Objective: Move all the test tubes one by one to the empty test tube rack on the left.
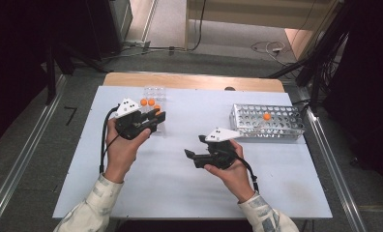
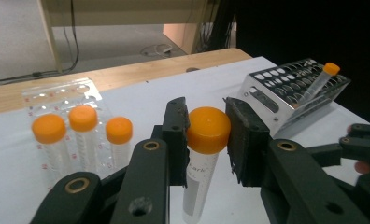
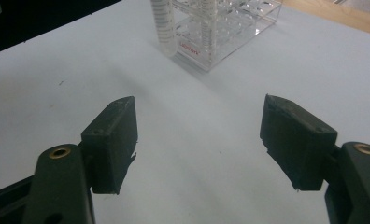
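Note:
My left gripper (image 2: 205, 122) is shut on the orange cap of a clear tube (image 2: 199, 182), which hangs upright between the jaws just in front of the clear plastic rack (image 2: 61, 93). In the high view this left gripper (image 1: 155, 116) holds the tube (image 1: 157, 109) at the near end of the clear rack (image 1: 154, 93). Three more orange-capped tubes (image 2: 83, 117) stand in that rack. My right gripper (image 3: 202, 135) is open over bare table, with nothing between its fingers. From above, the right gripper (image 1: 194, 146) sits mid-table and points left.
A perforated metal rack (image 1: 276, 126) lies at the right of the white table (image 1: 180, 193) with one orange-capped tube (image 1: 267, 116) leaning in it. The same metal rack (image 2: 290, 88) shows in the left gripper view. Wooden table edge (image 1: 194, 81) runs along the back.

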Action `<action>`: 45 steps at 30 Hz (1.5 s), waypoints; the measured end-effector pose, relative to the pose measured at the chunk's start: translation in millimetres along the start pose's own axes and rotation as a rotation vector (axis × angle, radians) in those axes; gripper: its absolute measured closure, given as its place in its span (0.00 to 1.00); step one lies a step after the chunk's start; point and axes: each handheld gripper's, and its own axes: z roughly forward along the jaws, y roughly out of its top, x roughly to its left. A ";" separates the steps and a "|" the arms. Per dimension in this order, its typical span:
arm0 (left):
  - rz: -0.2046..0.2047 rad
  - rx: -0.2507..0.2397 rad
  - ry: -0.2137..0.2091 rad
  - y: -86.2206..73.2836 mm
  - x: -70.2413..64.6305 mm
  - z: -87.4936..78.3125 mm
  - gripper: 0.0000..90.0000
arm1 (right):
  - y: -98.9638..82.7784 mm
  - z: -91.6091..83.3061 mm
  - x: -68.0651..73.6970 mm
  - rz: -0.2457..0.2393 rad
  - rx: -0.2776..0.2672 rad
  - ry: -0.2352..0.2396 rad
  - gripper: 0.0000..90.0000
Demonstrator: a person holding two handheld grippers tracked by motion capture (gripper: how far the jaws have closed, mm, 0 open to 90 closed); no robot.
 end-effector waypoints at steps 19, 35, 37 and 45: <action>-0.033 -0.036 0.134 22.4 39.1 5.9 0.78 | -0.2 -2.3 -1.7 0.005 -0.004 -0.001 0.29; -0.023 -0.050 0.193 24.3 47.7 21.7 0.78 | -0.8 -3.5 -3.7 0.004 -0.006 -0.001 0.29; -0.017 -0.046 0.197 23.9 47.8 23.3 0.78 | -1.0 -3.8 -4.1 0.004 -0.005 -0.002 0.29; -0.004 -0.024 0.205 20.5 45.4 28.1 0.78 | -1.0 -4.5 -4.3 0.007 -0.008 -0.001 0.29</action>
